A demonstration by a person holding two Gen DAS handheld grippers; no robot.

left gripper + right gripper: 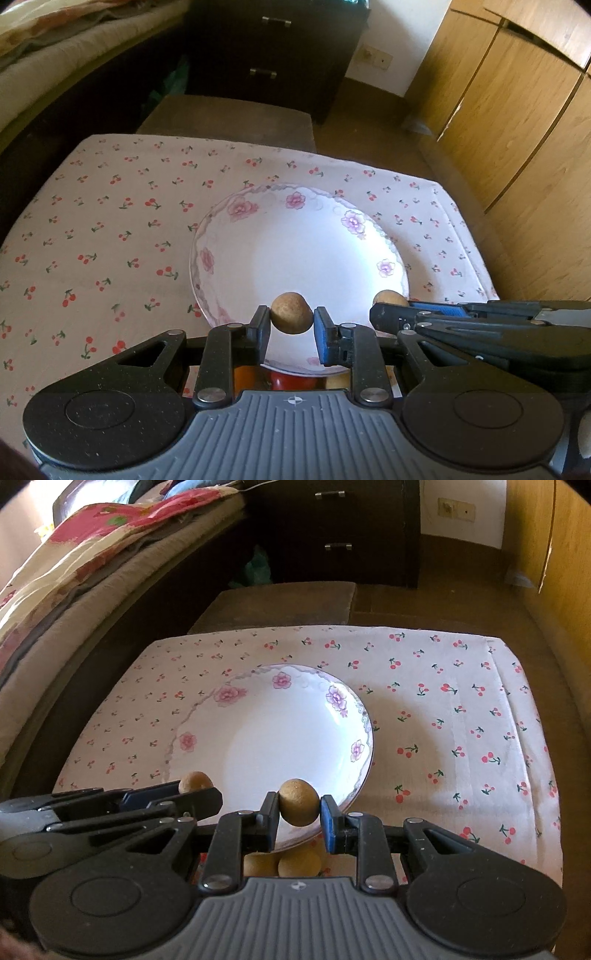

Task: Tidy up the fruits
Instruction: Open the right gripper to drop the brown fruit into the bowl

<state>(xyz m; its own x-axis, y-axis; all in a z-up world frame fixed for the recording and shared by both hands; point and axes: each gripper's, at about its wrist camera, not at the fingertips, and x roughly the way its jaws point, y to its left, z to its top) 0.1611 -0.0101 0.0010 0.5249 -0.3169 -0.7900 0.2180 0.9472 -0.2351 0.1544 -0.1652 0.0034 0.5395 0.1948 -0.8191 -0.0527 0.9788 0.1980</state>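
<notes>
We held a small brown fruit clamped in the left gripper, just above the near rim of the plate. The right gripper was clamped on a second brown fruit, also over the plate's near rim. In the left view the right gripper came in from the right side, its fruit peeking out past its fingers; in the right view the left gripper showed at the left, with its fruit.

The plate was white with pink and purple flowers round the rim, nothing resting in it. It sat on a white cloth printed with red cherries, spread over a low table. Under our grippers, at the near edge, more fruit showed: two brown ones in the right view, a red one and something orange beside it in the left view; we couldn't tell what those were.

Room: a brown padded stool just behind the table, a dark drawer unit with metal handles against the far wall, a wall socket beside it. A bed with a floral blanket ran along the left. Wooden wardrobe doors stood to the right. Floor brown.
</notes>
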